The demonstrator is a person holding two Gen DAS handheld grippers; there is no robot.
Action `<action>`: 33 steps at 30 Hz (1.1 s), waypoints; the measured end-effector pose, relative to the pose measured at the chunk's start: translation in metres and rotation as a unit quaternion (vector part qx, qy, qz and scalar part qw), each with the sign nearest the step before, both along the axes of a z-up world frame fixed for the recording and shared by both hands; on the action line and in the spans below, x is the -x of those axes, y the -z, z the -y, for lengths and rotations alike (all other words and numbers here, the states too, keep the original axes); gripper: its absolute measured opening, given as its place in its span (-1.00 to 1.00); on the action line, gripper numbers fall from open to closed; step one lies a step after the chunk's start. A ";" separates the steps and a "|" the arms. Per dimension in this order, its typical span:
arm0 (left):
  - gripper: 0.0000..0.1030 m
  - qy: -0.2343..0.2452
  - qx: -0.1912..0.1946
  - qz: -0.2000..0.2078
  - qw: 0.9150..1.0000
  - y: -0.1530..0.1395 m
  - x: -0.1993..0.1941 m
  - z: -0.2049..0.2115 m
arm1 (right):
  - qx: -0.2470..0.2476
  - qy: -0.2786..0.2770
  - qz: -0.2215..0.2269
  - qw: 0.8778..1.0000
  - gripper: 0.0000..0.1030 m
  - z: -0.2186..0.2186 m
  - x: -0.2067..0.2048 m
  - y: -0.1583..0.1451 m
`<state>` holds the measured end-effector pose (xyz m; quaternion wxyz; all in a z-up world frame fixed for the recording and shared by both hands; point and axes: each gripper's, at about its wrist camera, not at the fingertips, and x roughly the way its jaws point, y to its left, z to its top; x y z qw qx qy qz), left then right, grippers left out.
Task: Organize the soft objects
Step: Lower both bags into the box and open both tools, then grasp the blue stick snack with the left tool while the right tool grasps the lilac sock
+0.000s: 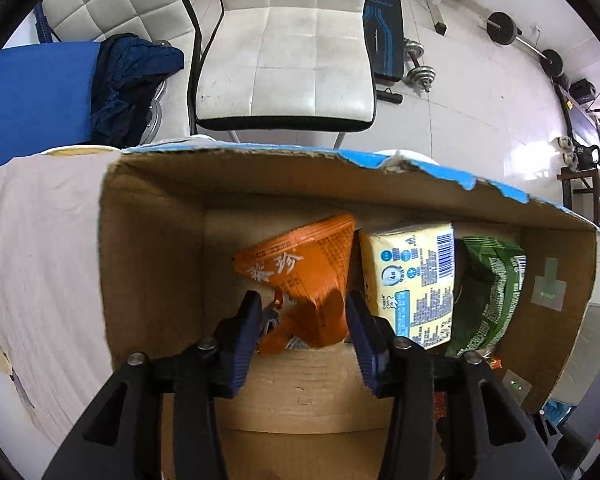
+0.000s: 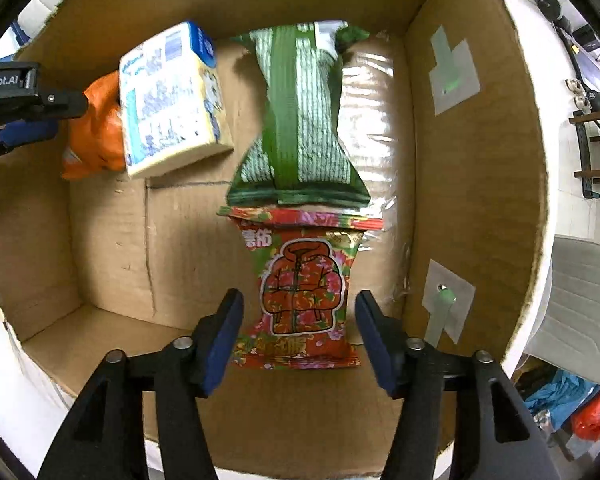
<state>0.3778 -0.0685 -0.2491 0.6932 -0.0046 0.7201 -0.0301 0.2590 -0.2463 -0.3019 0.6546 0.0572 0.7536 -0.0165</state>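
An open cardboard box (image 1: 152,240) holds soft packs. In the left wrist view my left gripper (image 1: 303,320) is open, its fingers on either side of an orange snack bag (image 1: 300,276). Beside the bag stand a yellow tissue pack (image 1: 414,276) and a green snack bag (image 1: 488,292). In the right wrist view my right gripper (image 2: 298,328) is open around a red flowered snack bag (image 2: 304,288) lying on the box floor (image 2: 140,240). The green bag (image 2: 296,120), tissue pack (image 2: 172,100) and orange bag (image 2: 96,128) lie beyond it.
A white padded chair (image 1: 288,52) stands behind the box, with a blue seat (image 1: 32,88) and dark cloth (image 1: 132,76) to the left. Dumbbells (image 1: 420,64) lie on the tiled floor. A clear plastic wrap (image 2: 376,120) lies along the box's right wall.
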 end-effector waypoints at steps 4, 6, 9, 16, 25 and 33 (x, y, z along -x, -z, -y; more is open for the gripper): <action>0.15 -0.004 0.007 0.013 1.000 -0.013 0.008 -0.003 | -0.006 0.001 0.011 1.000 0.62 -0.006 -0.004 -0.011; 0.47 -0.009 0.013 0.022 1.000 -0.021 0.017 -0.005 | -0.008 0.004 0.019 1.000 0.74 -0.007 -0.005 -0.017; 0.75 -0.006 0.013 0.033 0.999 -0.028 0.032 -0.007 | -0.007 0.004 0.033 0.999 0.88 -0.007 0.005 -0.034; 0.92 -0.002 0.019 0.077 0.997 -0.059 0.084 -0.011 | 0.010 0.001 0.079 0.997 1.00 -0.008 0.018 -0.067; 0.93 0.005 0.010 0.166 0.986 -0.122 0.154 -0.015 | 0.024 -0.001 0.160 0.987 1.00 -0.013 0.057 -0.132; 0.93 0.014 0.009 0.233 0.972 -0.174 0.209 -0.013 | 0.027 -0.008 0.220 0.975 1.00 -0.020 0.099 -0.177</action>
